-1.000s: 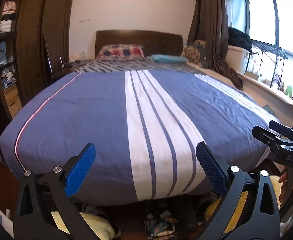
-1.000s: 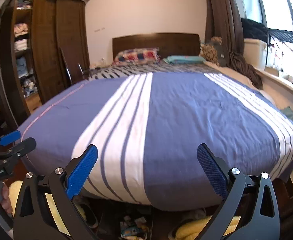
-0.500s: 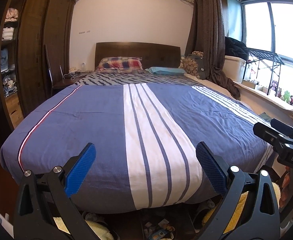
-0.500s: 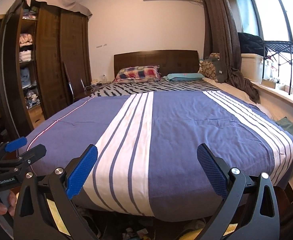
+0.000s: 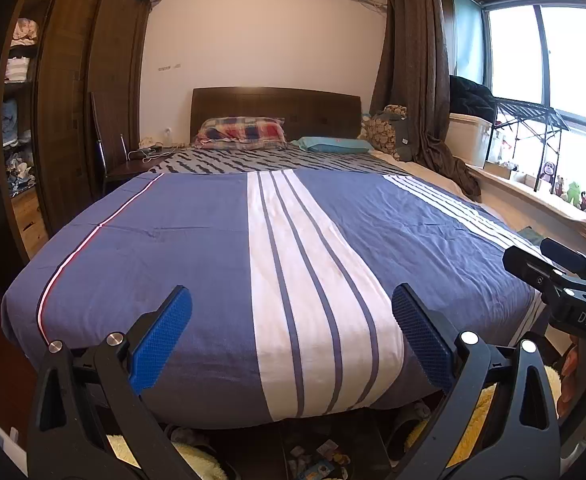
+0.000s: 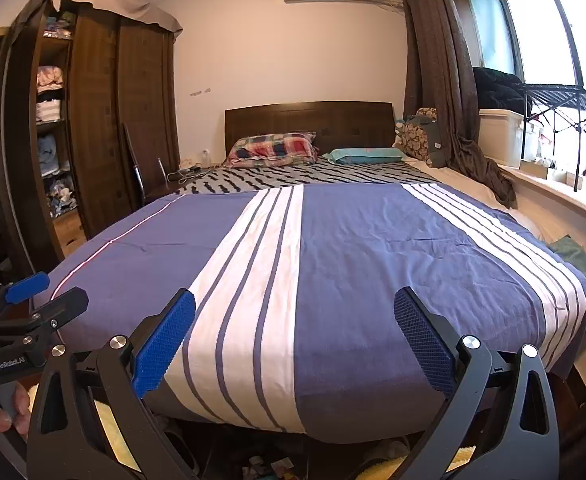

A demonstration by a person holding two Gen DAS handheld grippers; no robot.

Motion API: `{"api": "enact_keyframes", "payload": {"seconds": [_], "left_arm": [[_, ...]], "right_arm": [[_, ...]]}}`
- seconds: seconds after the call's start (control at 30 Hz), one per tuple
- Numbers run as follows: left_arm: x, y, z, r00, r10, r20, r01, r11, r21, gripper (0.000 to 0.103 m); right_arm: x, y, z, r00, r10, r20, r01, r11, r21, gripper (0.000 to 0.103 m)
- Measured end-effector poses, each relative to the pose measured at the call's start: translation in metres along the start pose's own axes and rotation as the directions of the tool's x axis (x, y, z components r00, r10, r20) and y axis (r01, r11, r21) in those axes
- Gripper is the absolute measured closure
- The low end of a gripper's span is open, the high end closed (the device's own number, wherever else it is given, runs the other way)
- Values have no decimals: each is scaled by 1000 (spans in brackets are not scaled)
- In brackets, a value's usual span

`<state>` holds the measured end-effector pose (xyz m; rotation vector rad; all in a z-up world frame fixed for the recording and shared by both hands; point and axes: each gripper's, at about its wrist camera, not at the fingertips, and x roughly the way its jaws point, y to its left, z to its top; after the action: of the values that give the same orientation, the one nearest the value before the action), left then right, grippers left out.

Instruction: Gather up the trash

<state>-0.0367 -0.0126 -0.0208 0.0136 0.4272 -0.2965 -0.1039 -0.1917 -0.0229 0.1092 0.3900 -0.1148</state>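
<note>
Both the left gripper (image 5: 291, 332) and the right gripper (image 6: 295, 336) are hovering wide open and empty over the foot of the bed (image 5: 197, 248); small wrappers (image 5: 321, 460) are lying on the floor beneath it.

Daylight streaming through window (image 5: 549, 56), glaring white; wardrobe (image 5: 73, 92) side sitting dim; fisheye bending edges.

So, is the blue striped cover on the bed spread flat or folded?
Spread flat. The blue striped cover lies smooth across the bed, hanging over its foot edge; no fold shows.
</note>
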Motion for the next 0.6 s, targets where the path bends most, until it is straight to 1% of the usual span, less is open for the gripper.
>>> {"api": "enact_keyframes", "payload": {"seconds": [0.6], "left_arm": [[-2,-1,-1,1000,2,7,-2,1000,-3,8]], "right_arm": [[-2,1,0,1000,9,-1,-9,1000,-1,3]]}}
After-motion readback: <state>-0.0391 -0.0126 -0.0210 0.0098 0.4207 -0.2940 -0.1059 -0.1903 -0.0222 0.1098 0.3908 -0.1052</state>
